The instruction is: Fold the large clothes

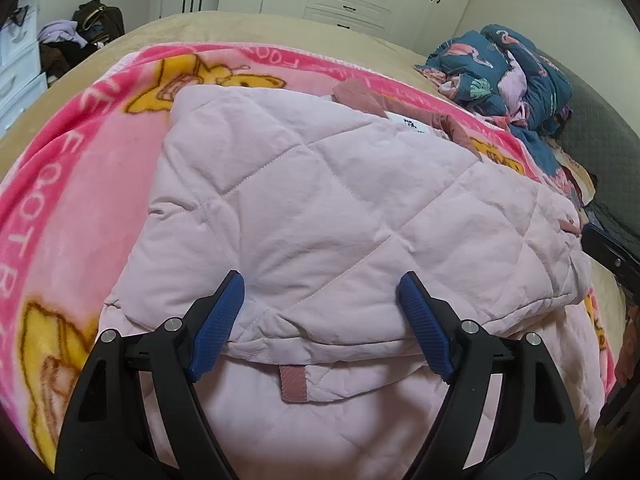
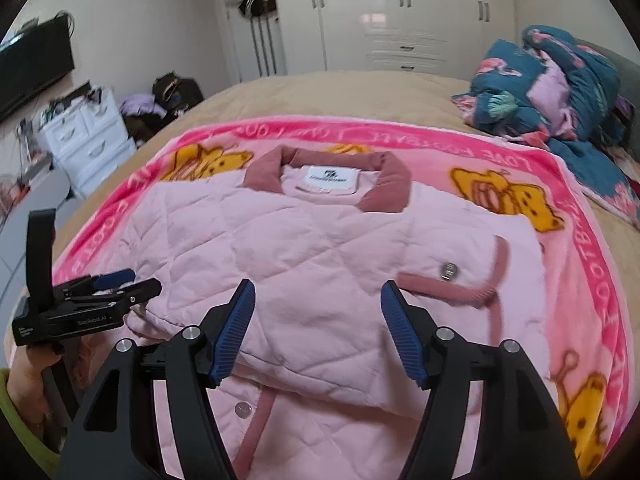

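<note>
A pale pink quilted jacket (image 1: 320, 200) with a dusty-rose collar (image 2: 384, 176) lies folded on a pink cartoon blanket (image 1: 80, 184) on the bed. One side is laid over the body, and its near folded edge faces me. In the left wrist view my left gripper (image 1: 320, 278) stands open just above that folded edge; its blue pads (image 1: 220, 320) do not press the cloth. In the right wrist view my right gripper (image 2: 318, 286) is open over the jacket's near edge. The left gripper (image 2: 120, 284) shows there at the jacket's left side, with a hand holding it.
A heap of blue flamingo-print bedding (image 2: 552, 92) lies at the bed's far right. The beige bedspread (image 2: 320, 92) stretches beyond the blanket. White drawers (image 2: 88, 136) and a clothes pile (image 2: 160, 100) stand left of the bed, with wardrobes (image 2: 400, 16) behind.
</note>
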A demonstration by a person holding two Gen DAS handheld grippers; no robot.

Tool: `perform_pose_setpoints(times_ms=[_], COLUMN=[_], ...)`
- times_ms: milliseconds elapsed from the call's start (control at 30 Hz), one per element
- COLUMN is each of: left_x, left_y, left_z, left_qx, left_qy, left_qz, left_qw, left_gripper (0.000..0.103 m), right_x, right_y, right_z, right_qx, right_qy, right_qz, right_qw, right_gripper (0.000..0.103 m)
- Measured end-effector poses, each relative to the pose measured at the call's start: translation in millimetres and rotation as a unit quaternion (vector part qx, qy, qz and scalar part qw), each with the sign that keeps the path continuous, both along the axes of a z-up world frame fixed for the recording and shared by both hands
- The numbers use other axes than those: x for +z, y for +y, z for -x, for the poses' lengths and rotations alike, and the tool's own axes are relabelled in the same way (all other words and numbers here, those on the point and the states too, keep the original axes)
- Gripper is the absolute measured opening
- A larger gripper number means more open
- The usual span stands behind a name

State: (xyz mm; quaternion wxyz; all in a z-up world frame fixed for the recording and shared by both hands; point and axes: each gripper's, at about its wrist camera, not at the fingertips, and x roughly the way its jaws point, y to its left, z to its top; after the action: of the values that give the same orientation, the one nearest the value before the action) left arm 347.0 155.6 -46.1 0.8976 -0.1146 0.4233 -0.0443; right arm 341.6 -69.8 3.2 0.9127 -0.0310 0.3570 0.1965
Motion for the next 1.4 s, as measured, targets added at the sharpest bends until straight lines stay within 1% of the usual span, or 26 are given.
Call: perform_pose_setpoints(times_ms=[100,133,200,233,267,333,433,500,600,700,767,800,833,900,967,1133,1233,1267,1300,1333,1400], left_x=[-0.4,-0.4,-0.5,-0.6,-0.9,-1.6,-1.4,0.5,4.5,7.7,10.1,11.6,13.9,17.8,19.9,25.2,29.2,30.2,32.1,33.8,36.2], left_y=[-0.8,-1.0,-0.8,-0.8,-1.6,-1.5,-2.9,-3.9,-4.0,-3.5,-3.9,-4.3,-5.0,-7.3,-9.5,-12.7,-14.4,-15.1,-16.3,-18.2,-21.3], left_z=[0.5,0.4,0.4,0.5,-0.1,0.8,0.4,0.7,1.2,2.7,4.2,5.1,5.3,7.8,9.9,15.0,17.4,18.1,19.5,20.3,22.4], left_qx=[-0.001,0.0,0.0,-0.001,-0.001,-0.003,-0.003,-0.002,-0.001,0.001,0.001,0.0,-0.002,-0.006,-0.007,-0.015,-0.024,-0.025,-0.026,-0.027,-0.03], left_qy=[0.0,0.0,0.001,0.001,0.001,0.001,0.002,0.006,0.008,0.009,0.01,0.011,0.011,0.011,0.011,0.011,0.011,0.01,0.009,0.008,0.007], left_qz=[-0.001,0.0,-0.001,-0.001,-0.003,-0.004,-0.006,-0.008,-0.009,-0.002,0.0,-0.001,-0.002,-0.005,-0.007,-0.008,0.003,0.006,0.005,0.001,-0.006], left_qw=[1.0,1.0,1.0,1.0,1.0,1.0,1.0,1.0,0.9999,1.0,0.9999,0.9999,0.9999,0.9999,0.9999,0.9998,0.9996,0.9996,0.9996,0.9996,0.9995], left_gripper=[0.073,0.073,0.073,0.073,0.073,0.073,0.073,0.072,0.072,0.072,0.073,0.075,0.076,0.079,0.08,0.085,0.085,0.087,0.091,0.093,0.094], right_x=[-9.6,-13.7,-26.1,-38.6,-45.5,-58.2,-66.1,-64.8,-59.2,-50.6,-45.8,-43.8,-42.2,-40.7,-38.9,-35.3,-33.0,-32.1,-31.4,-29.8,-26.8], right_y=[8.5,11.0,13.7,14.9,13.9,10.3,12.4,14.3,9.5,3.3,-1.1,-3.5,-5.7,-10.6,-16.4,-27.4,-32.5,-33.8,-35.1,-36.8,-39.5], right_z=[-14.2,-19.0,-27.4,-35.0,-37.6,-43.8,-44.0,-40.5,-34.6,-24.7,-16.9,-13.0,-9.7,-4.2,0.5,8.8,13.3,14.6,16.0,18.2,21.3], right_qx=[-0.005,-0.002,-0.012,-0.016,-0.019,-0.027,-0.033,-0.035,-0.038,-0.036,-0.036,-0.038,-0.042,-0.047,-0.051,-0.058,-0.061,-0.062,-0.063,-0.067,-0.073], right_qy=[0.025,0.033,0.046,0.07,0.079,0.088,0.08,0.075,0.075,0.068,0.061,0.056,0.054,0.055,0.056,0.059,0.058,0.058,0.058,0.056,0.053], right_qz=[0.006,0.004,0.025,0.033,0.027,0.011,0.012,0.017,-0.002,-0.022,-0.031,-0.034,-0.035,-0.043,-0.051,-0.051,-0.052,-0.052,-0.053,-0.054,-0.057], right_qw=[1.0,0.999,0.999,0.997,0.996,0.996,0.996,0.996,0.996,0.997,0.997,0.997,0.997,0.996,0.996,0.995,0.995,0.995,0.995,0.995,0.994], right_gripper=[0.065,0.067,0.07,0.071,0.071,0.072,0.073,0.074,0.075,0.078,0.082,0.087,0.088,0.088,0.089,0.089,0.089,0.089,0.094,0.099,0.099])
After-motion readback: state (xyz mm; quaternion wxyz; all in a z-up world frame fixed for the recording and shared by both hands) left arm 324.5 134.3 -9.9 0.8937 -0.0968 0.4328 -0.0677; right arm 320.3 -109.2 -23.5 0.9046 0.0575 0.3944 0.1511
